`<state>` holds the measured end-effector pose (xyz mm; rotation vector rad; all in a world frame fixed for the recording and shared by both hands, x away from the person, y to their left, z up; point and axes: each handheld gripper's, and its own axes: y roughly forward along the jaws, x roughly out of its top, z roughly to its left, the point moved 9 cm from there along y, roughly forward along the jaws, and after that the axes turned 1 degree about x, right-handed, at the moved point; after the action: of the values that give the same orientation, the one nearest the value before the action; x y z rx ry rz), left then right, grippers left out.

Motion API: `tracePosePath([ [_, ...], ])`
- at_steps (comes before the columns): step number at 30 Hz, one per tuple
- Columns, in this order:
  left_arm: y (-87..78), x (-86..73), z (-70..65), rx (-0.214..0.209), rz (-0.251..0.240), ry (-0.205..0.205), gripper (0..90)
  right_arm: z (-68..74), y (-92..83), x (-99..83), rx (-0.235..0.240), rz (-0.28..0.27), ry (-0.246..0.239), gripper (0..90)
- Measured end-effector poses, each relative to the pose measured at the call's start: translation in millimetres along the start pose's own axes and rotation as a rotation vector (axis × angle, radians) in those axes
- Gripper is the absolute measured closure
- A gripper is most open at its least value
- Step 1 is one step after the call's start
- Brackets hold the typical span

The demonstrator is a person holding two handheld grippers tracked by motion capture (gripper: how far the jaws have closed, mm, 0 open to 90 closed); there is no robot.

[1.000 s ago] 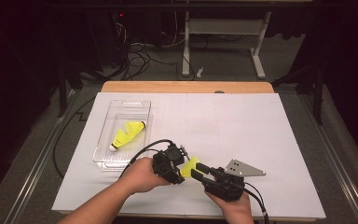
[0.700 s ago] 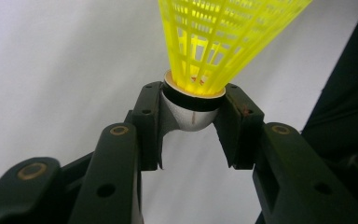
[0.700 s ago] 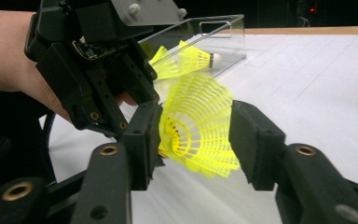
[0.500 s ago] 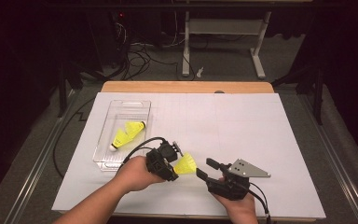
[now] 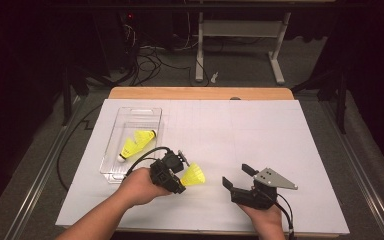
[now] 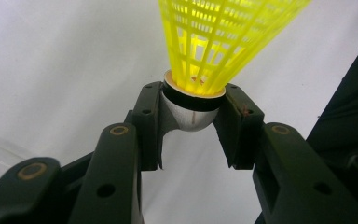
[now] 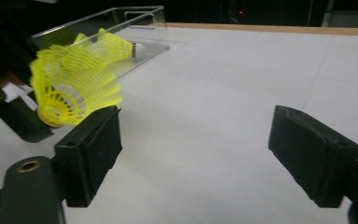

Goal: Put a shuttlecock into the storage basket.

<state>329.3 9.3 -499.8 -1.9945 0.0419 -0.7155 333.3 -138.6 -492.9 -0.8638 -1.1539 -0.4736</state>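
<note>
A yellow shuttlecock (image 5: 193, 176) (image 6: 214, 42) hangs just above the white table, and my left gripper (image 5: 181, 182) (image 6: 193, 121) is shut on its white cork base. Its skirt points right, toward my right gripper (image 5: 237, 176) (image 7: 196, 154). The right gripper's jaws have just been opening; they stand open with nothing between them, a short way right of the shuttlecock (image 7: 74, 86). A clear plastic tray (image 5: 111, 172) (image 7: 140, 18) at the left holds two more yellow shuttlecocks (image 5: 145, 136) (image 5: 128, 149).
A white sheet (image 5: 260, 135) covers the table, with a wooden edge (image 5: 200, 93) at the far side. Black cable (image 5: 142, 156) loops from the left gripper past the tray's near end. Beyond the table are floor cables and a white stand (image 5: 240, 30).
The right gripper has drawn back to the right, away from the shuttlecock's skirt, and its jaws have spread wide. The left gripper keeps its hold on the cork and has barely moved.
</note>
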Motion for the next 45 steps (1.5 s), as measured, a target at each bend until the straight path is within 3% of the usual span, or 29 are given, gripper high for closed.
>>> tracePosePath([
  [9, 0.7, 0.0, 3.0, 0.002, 0.003, -0.01, 63.8, -26.8, -8.3, -3.8, -0.135, 0.029, -0.037, 4.9],
  [12, 2.6, -1.7, 5.2, 0.01, 0.009, -0.019, 63.8, -35.0, -9.5, -5.9, -0.162, 0.047, -0.034, 0.1],
  [19, 2.4, -2.4, 4.7, 0.003, 0.009, -0.016, 63.8, -51.0, -15.8, -11.5, -0.22, 0.093, -0.082, 0.1],
  [27, -3.4, -2.0, 5.8, -0.001, 0.01, -0.026, 63.9, -60.7, -31.4, -8.9, -0.248, 0.065, -0.106, 0.1],
  [35, -5.0, -3.2, 4.7, -0.004, 0.011, -0.026, 63.9, -68.5, -41.6, -7.8, -0.265, 0.016, -0.089, 0.1],
  [39, -0.7, -6.8, 7.1, 0.014, 0.04, -0.028, 63.9, -67.5, -42.8, -5.8, -0.25, 0.007, -0.078, 0.1],
  [45, -4.4, -8.2, 2.5, -0.012, 0.06, -0.029, 63.9, -60.9, -38.3, -6.3, -0.221, 0.016, -0.095, 0.1],
])
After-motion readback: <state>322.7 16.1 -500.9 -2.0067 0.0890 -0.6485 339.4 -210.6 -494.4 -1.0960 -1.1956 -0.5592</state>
